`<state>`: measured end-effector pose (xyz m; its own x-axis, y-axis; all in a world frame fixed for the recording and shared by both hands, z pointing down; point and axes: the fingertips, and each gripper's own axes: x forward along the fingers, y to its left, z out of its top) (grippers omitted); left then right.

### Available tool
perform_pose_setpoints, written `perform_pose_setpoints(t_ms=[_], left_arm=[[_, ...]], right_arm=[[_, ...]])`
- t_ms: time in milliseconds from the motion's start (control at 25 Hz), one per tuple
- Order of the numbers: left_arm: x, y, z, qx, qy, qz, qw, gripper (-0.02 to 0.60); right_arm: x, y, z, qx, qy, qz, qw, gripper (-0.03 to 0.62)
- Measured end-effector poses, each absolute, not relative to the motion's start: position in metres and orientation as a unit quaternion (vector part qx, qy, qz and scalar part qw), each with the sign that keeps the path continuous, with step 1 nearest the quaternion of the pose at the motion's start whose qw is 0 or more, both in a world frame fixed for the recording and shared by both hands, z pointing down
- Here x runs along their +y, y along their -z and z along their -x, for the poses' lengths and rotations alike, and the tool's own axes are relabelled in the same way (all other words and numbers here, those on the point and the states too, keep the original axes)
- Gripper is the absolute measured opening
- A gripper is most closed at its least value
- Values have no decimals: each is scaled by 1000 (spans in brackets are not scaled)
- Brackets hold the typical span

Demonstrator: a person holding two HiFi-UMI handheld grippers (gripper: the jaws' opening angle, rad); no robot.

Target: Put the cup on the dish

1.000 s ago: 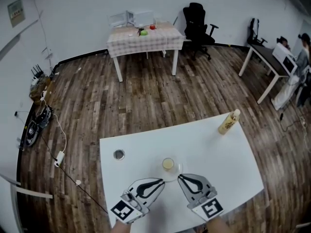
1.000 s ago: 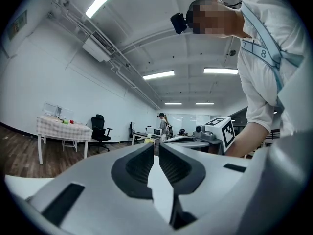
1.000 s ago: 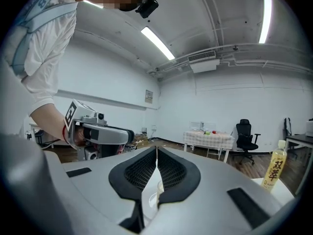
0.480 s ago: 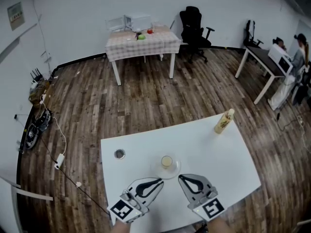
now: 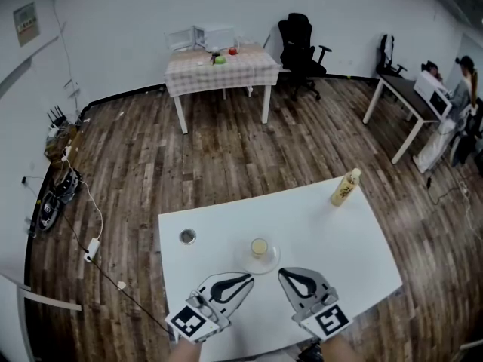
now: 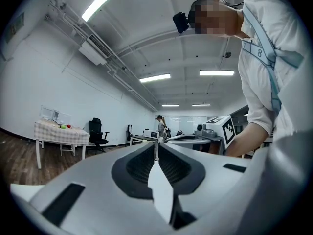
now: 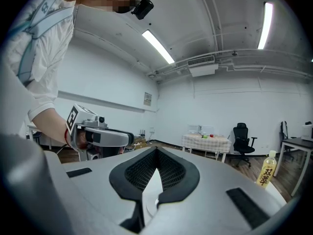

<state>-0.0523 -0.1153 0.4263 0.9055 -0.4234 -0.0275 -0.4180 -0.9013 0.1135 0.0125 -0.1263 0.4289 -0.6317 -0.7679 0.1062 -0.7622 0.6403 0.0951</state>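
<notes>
A small cup (image 5: 259, 246) with yellowish content stands upright on a clear round dish (image 5: 249, 265) near the middle of the white table (image 5: 332, 240). My left gripper (image 5: 250, 279) rests just in front of the dish, to its left, jaws shut and empty. To the dish's right, my right gripper (image 5: 281, 273) is likewise shut on nothing. In the left gripper view the jaws (image 6: 157, 148) meet with only the room beyond them. The right gripper view shows its jaws (image 7: 156, 152) closed together, and the left gripper (image 7: 100, 137) beside them.
A yellow bottle (image 5: 343, 188) lies near the table's far right corner, also seen in the right gripper view (image 7: 264, 174). A small round metal piece (image 5: 187, 236) sits at the left. Wooden floor, a checked table (image 5: 221, 66) and an office chair (image 5: 298, 40) lie beyond.
The view has shifted slightly, and the cup and dish now sit a little farther from both grippers. Both grippers stay shut and empty.
</notes>
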Motion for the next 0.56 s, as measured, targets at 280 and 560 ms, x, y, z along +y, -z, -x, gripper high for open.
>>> perform_pose_setpoints(t_ms=[280, 560], left_arm=[[-114, -422, 56, -211, 29, -976, 51, 29], [-112, -419, 53, -205, 29, -977, 44, 29]], right_arm=[[-122, -424, -10, -902, 28, -425, 68, 31], [-120, -422, -11, -903, 27, -424, 70, 31]])
